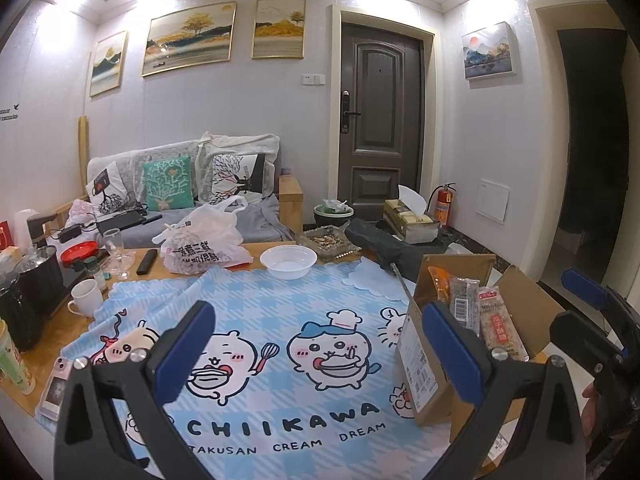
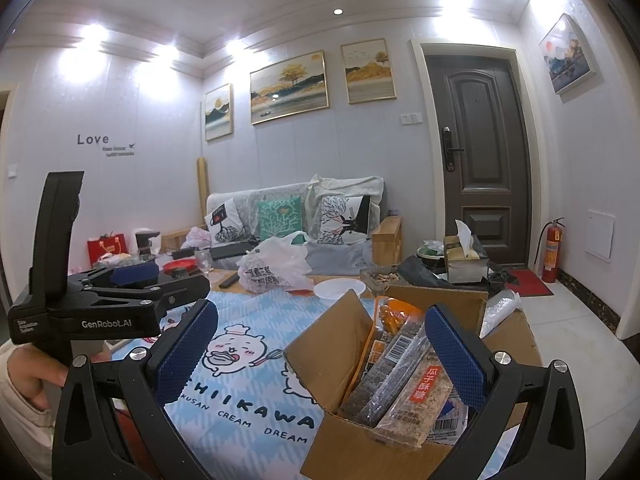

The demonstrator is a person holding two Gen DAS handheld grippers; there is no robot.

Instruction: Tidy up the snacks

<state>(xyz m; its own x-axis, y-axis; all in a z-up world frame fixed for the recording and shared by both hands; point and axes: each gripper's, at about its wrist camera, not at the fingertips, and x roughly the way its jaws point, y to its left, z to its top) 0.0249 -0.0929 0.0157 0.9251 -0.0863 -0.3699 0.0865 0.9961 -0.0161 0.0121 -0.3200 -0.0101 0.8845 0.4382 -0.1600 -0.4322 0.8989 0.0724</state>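
An open cardboard box (image 2: 328, 356) stands on the blue cartoon cloth (image 1: 272, 304) at the table's right side. Upright inside it are a seed-bar pack with a red label (image 2: 420, 396), a dark bar pack (image 2: 384, 368) and an orange pack (image 2: 394, 314). My right gripper (image 2: 320, 356) is open just above the box's near left corner, its right pad beside the packs, gripping nothing. My left gripper (image 1: 320, 344) is open and empty over the cloth, left of the box (image 1: 424, 364). In the left wrist view the right gripper (image 1: 580, 312) shows at the right edge.
Behind the cloth sit a white bowl (image 1: 288, 260), a printed plastic bag (image 1: 204, 244), a remote (image 1: 147, 261), a glass ashtray (image 1: 326, 240) and a mug (image 1: 86, 298). A phone (image 1: 56, 384) lies at the near left edge. A sofa stands behind the table.
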